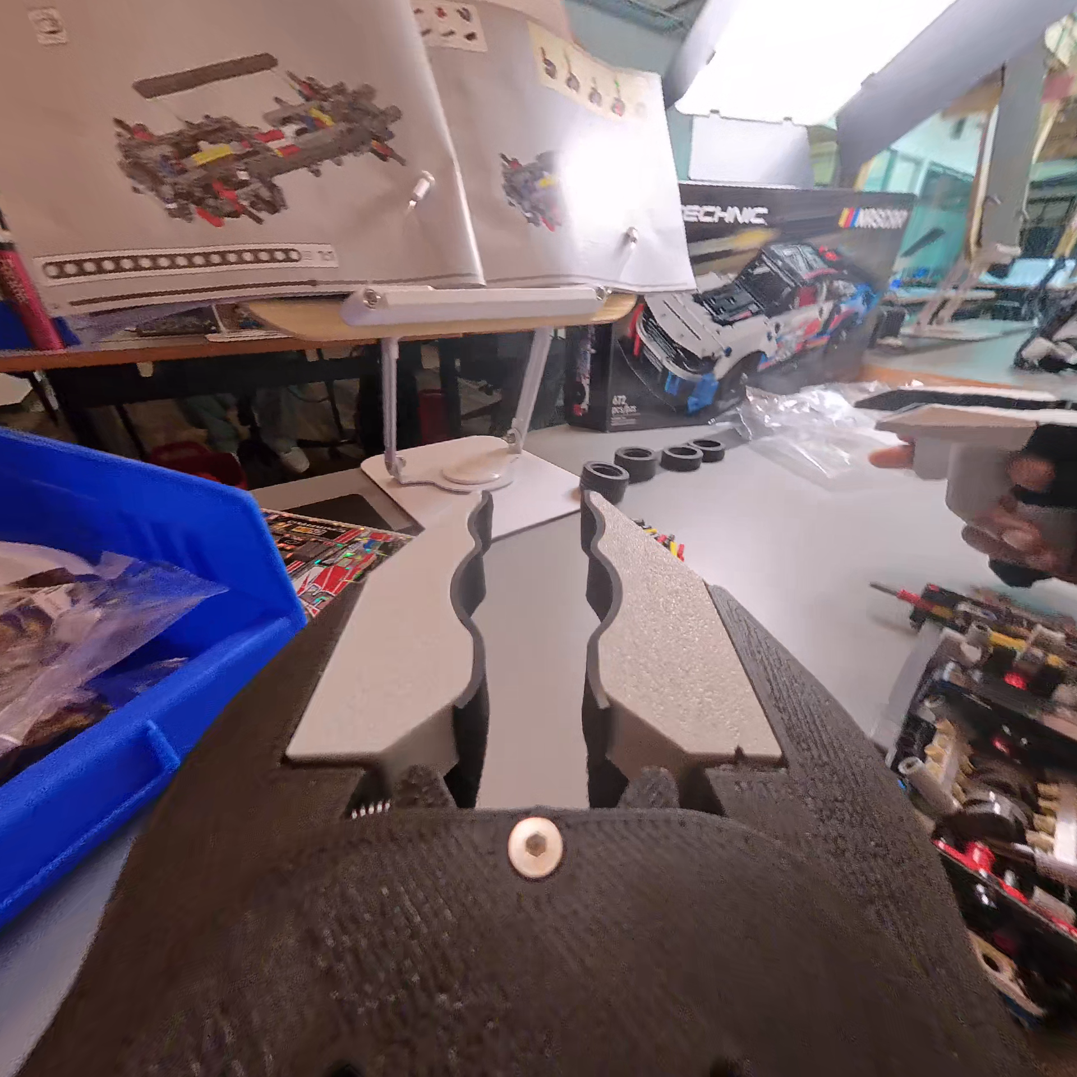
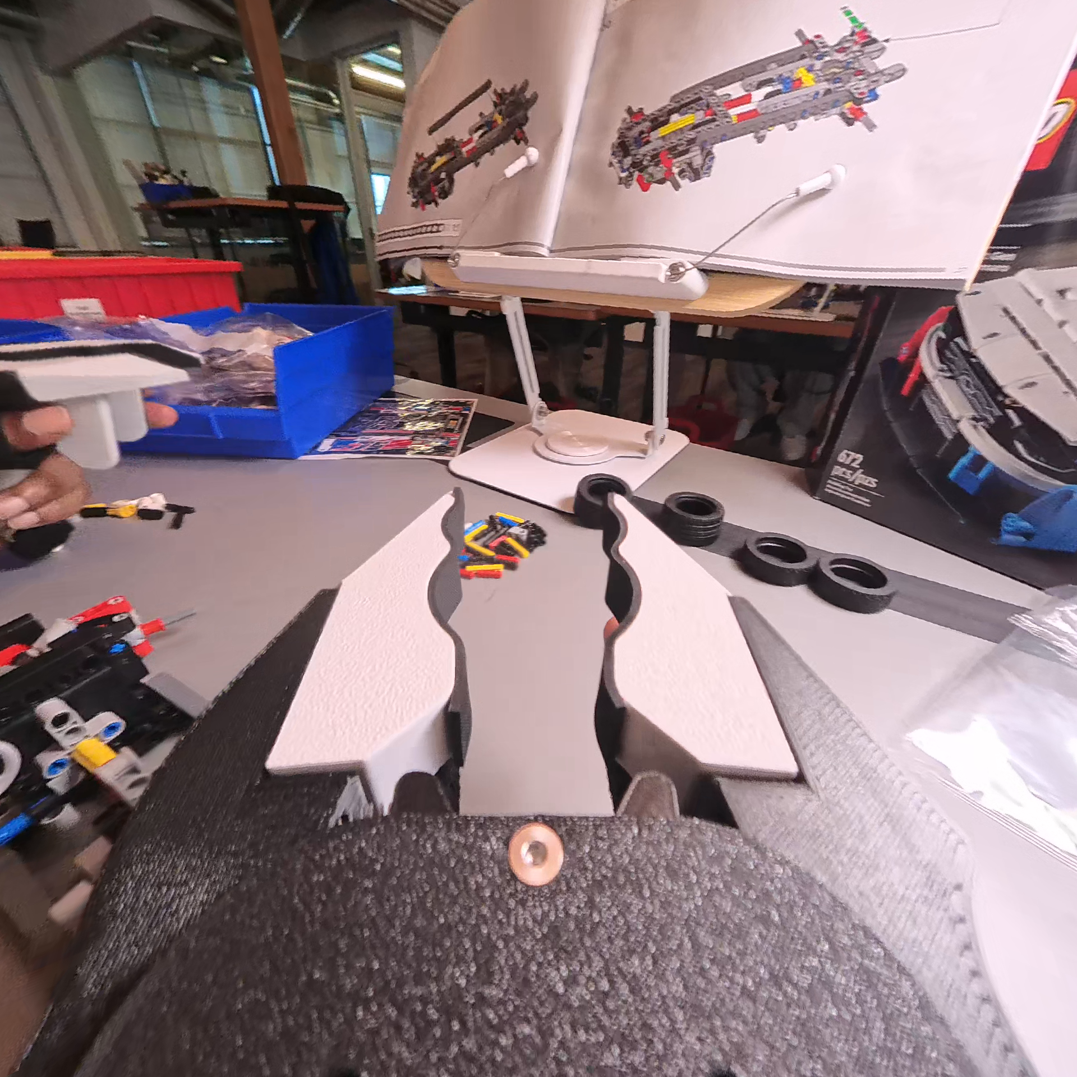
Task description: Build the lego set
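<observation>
My left gripper [image 1: 535, 500] is open and empty above the grey table, facing the stand with the open instruction booklet [image 1: 233, 145]. My right gripper [image 2: 533, 502] is open and empty too, facing a small pile of loose coloured pins and pieces [image 2: 501, 545]. The partly built black lego chassis [image 1: 1002, 757] lies at the right in the left wrist view and at the lower left in the right wrist view [image 2: 64, 717]. Several black tyres [image 2: 781, 559] sit in a row beyond the right gripper. The booklet also shows in the right wrist view [image 2: 728, 145].
A blue bin [image 1: 134, 612] holding plastic bags of parts stands left. A sticker sheet [image 2: 408, 428] lies by the white stand base [image 2: 571, 454]. The set's box [image 2: 961, 408] stands at the back right. Clear plastic bags [image 2: 1008, 728] lie right. A few pieces [image 2: 140, 510] lie at left. Across from one pair of fingers to the other is roughly 25 cm.
</observation>
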Tool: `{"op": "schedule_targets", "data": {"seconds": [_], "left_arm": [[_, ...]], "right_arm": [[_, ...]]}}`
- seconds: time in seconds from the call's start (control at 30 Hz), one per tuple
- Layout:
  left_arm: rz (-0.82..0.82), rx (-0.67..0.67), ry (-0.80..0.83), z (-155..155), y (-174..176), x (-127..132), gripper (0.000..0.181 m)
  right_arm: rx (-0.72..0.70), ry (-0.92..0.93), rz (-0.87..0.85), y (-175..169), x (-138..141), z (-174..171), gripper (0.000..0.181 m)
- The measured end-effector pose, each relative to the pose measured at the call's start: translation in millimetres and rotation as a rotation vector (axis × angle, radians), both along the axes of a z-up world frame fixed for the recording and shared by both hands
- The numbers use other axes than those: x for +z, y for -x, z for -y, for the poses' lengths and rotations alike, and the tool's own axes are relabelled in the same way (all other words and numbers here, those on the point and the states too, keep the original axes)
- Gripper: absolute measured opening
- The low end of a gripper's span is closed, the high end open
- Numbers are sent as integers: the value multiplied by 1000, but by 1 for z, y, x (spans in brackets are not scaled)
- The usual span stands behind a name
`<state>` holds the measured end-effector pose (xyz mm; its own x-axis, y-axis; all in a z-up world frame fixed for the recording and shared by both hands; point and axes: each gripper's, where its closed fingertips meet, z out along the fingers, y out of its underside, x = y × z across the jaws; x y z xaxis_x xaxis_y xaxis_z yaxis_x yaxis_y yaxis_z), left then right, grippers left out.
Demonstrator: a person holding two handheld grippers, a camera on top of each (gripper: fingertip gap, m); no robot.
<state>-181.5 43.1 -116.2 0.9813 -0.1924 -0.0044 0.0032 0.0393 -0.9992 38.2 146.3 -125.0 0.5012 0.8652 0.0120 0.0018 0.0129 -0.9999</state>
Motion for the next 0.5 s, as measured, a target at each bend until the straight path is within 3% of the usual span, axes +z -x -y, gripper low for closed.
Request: {"op": "schedule_targets", "data": {"seconds": [0.2, 0.5], "left_arm": [[105, 48, -44, 4, 30, 7, 34], [68, -79, -42, 13, -3, 14, 39]], "right_arm": [[-50, 37, -27, -13, -4, -17, 46], [1, -42, -24, -13, 13, 1, 47]]}}
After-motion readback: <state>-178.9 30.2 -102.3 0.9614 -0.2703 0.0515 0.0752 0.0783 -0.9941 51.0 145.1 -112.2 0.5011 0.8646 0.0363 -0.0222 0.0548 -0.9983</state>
